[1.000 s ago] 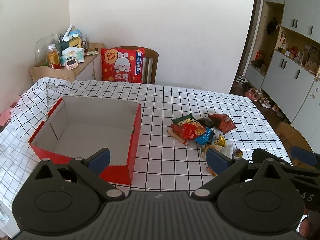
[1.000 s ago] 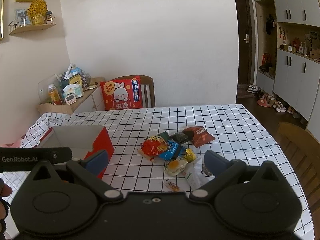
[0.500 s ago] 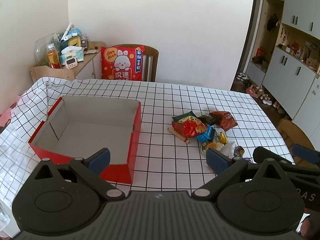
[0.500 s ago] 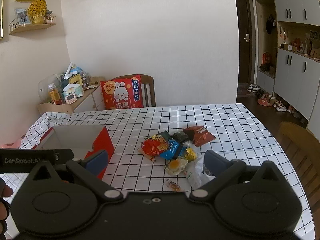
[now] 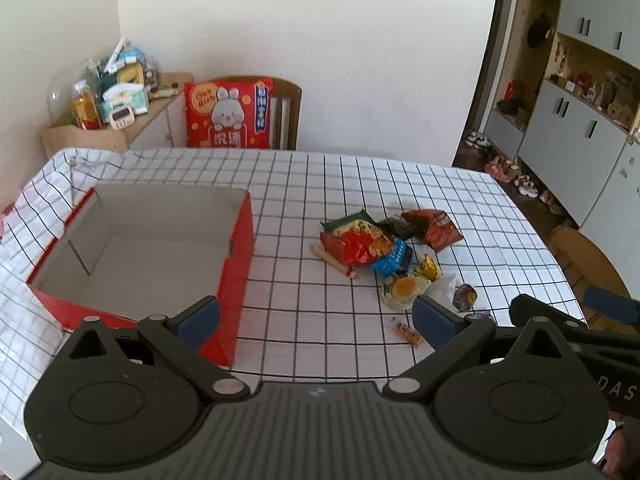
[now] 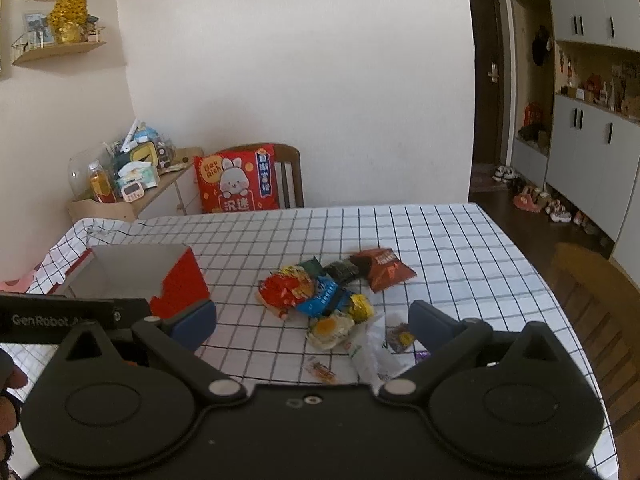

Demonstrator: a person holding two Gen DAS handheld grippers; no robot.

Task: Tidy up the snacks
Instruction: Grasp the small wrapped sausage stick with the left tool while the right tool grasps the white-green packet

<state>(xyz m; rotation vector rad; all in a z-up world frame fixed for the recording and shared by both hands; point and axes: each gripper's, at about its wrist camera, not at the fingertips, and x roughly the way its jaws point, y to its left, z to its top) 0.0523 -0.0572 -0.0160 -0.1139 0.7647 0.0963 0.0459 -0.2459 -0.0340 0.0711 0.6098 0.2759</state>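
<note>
A pile of snack packets lies on the checked tablecloth, right of centre. It includes a red bag, a blue packet, a dark orange bag and an egg-print packet. A small orange sweet lies nearest me. An empty red cardboard box stands on the left. My left gripper is open, above the table's near edge between box and pile. My right gripper is open too, with the near packets between its spread fingers, held above them.
The table has a chair with a red rabbit cushion behind it. A cluttered sideboard stands at the far left. A wooden chair sits at the right edge. Cupboards and shoes line the right wall.
Both grippers have drifted slightly; the snack pile sits a little further right in each view. Nothing was picked up or moved, and both stay open.
</note>
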